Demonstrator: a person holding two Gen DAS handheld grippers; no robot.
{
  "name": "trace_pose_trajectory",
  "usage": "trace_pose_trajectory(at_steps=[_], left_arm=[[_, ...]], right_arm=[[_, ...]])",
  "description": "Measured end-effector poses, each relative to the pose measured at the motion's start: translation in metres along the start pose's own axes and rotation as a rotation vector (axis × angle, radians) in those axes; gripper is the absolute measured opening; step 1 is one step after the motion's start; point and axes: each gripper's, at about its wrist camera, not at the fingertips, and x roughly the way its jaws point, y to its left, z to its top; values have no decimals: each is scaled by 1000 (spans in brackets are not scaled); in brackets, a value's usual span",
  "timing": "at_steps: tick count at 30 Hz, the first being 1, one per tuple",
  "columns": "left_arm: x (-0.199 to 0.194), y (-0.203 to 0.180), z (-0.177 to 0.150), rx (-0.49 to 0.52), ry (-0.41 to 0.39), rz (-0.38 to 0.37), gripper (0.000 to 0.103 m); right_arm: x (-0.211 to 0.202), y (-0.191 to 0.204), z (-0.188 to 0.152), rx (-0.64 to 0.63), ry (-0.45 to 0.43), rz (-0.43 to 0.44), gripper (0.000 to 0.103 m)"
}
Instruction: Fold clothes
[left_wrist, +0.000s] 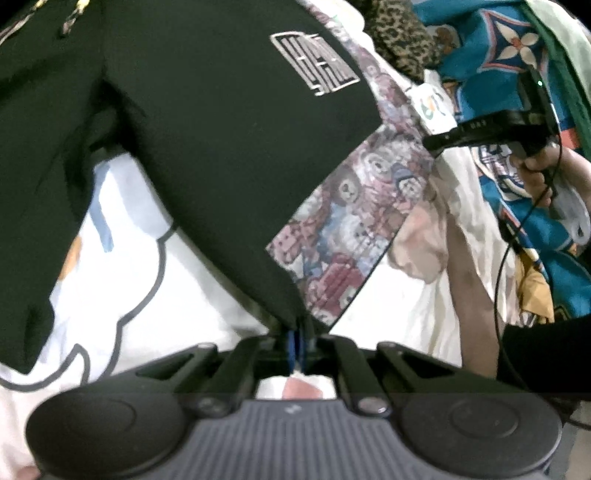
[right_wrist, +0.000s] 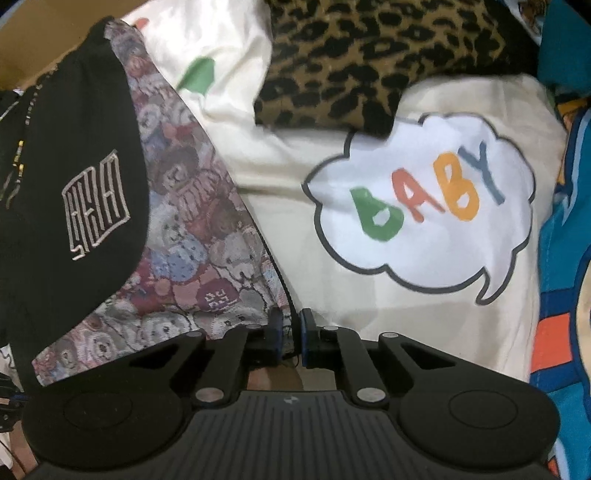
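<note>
Both jaws pinched on black garment (left_wrist: 207, 155) hem | left (left_wrist: 298, 345) | right (right_wrist: 290, 338)

The left black two-finger gripper (left_wrist: 298, 345) has blue-edged pads, four flat linkage bars with silver pivot screws, a ribbed grey centre plate and two round black discs at seven and five o'clock. The right black two-finger gripper (right_wrist: 291, 332) looks alike. At three o'clock of the left view, a black sleeve (left_wrist: 546, 354) covers the forearm, and a thin black cable (left_wrist: 517, 236) loops down, apparently from the handle.
</note>
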Motion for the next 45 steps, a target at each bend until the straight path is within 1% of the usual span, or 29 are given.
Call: trace_pose_trajectory(at_steps=[2, 3, 4, 5, 6, 8, 10, 13, 16, 18, 19, 22, 25, 27, 28, 29, 31, 35, 36, 37, 38, 39, 42, 45], left_arm=[[-11, 2, 1, 8, -10, 17, 10], [-16, 4, 2, 11, -15, 25, 14], [-26, 7, 1, 2, -39, 38, 20], [-35, 10, 1, -8, -62, 52, 23], [-45, 14, 0, -32, -89, 44, 26], [-63, 22, -3, -72, -144, 61, 26], [-77, 27, -4, -86, -178, 95, 26], [-97, 35, -6, -103, -232, 152, 27], [-119, 44, -6, -123, -289, 198, 27], [-136, 49, -5, -134, -363, 236, 27], [-145, 52, -5, -144, -395, 242, 27], [-161, 68, -11, -197, -455, 292, 27], [-167, 88, -17, -263, -463, 391, 27], [-166, 101, -21, -310, -455, 447, 27], [-165, 106, -23, -331, -452, 470, 27], [-166, 113, -26, -349, -448, 474, 27], [-166, 124, -31, -378, -441, 479, 31], [-159, 135, -37, -419, -438, 453, 36], [-158, 138, -39, -430, -443, 442, 39], [-157, 141, -40, -442, -448, 432, 43], [-155, 143, -41, -456, -451, 418, 45], [-153, 146, -43, -470, -455, 404, 46], [-145, 154, -45, -507, -454, 361, 46], [-138, 158, -46, -526, -440, 348, 45]], right_arm=[[-6, 3, 0, -4, 0, -8, 10], [-10, 5, 1, -12, -7, -13, 13], [-15, 8, 2, -20, -15, -19, 13], [-21, 10, 3, -25, -28, -24, 16], [-26, 13, 3, -26, -42, -26, 18], [-38, 18, 4, -14, -81, -26, 18], [-47, 25, 6, -7, -113, -6, 18], [-54, 40, 10, 1, -146, 46, 19], [-59, 57, 13, 17, -158, 125, 18], [-60, 71, 15, 27, -157, 186, 18], [-61, 79, 17, 28, -159, 216, 18], [-64, 104, 18, 11, -173, 290, 19], [-61, 133, 18, -27, -181, 358, 21], [-54, 155, 14, -59, -168, 397, 31], [-50, 167, 11, -79, -157, 415, 32], [-47, 179, 9, -100, -145, 433, 32], [-40, 201, 3, -151, -128, 467, 32], [-29, 240, -10, -234, -92, 526, 32], [-26, 249, -12, -253, -82, 534, 33], [-22, 259, -14, -273, -72, 539, 35], [-19, 268, -15, -291, -65, 544, 44], [-16, 277, -17, -307, -61, 549, 47], [-4, 304, -24, -356, -27, 554, 48], [6, 327, -36, -400, 17, 568, 51]])
